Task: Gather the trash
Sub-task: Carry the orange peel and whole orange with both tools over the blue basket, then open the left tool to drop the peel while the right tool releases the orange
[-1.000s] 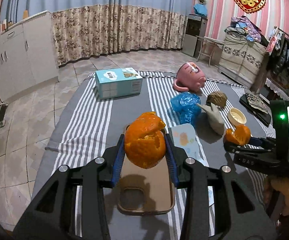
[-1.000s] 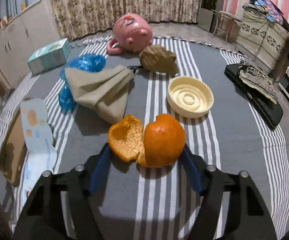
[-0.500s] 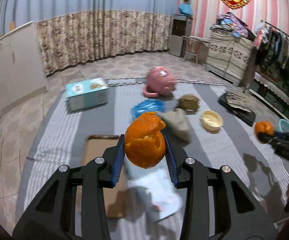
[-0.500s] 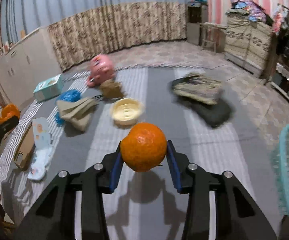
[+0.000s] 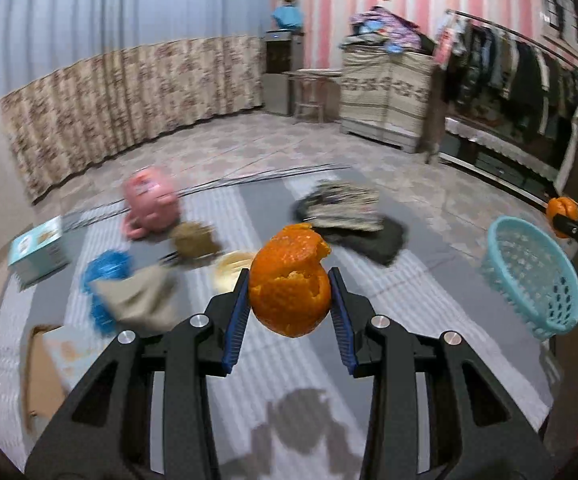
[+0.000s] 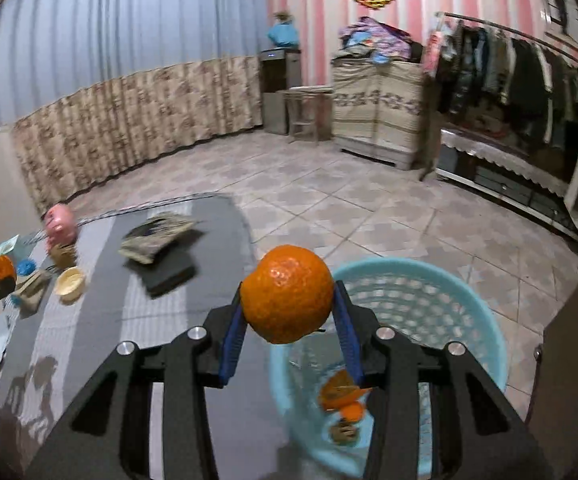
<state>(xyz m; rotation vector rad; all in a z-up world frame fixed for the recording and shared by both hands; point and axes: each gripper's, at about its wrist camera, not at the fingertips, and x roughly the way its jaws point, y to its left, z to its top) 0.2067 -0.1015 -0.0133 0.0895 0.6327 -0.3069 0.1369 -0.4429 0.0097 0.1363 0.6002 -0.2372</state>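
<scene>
Two pieces of orange peel are held at this moment, one in each gripper. The left gripper is clenched on a torn, cup-shaped orange peel, which is pressed between the blue pads of its fingers and carried above the striped grey cloth that covers the bench. The right gripper is clamped on a rounder orange peel shell, gripped on both sides by its blue-padded fingers; it is held just over the near rim of the light blue basket, which stands off the right edge of the bench on the tiled floor. Scraps of orange peel are seen at the bottom of the basket, along with a small darker item that is too blurred to be identified.

From the left wrist view the same basket is seen to the right, with the right gripper and its peel beyond its far rim. On the cloth, a pink pig-shaped mug is lying at the far left, with a brown lump just beside it, a cream round dish, a blue crumpled bag partly covered by a beige cloth, a teal box, and a flat piece of cardboard near the left edge. A dark folded bundle with a patterned top is lying farther right.
</scene>
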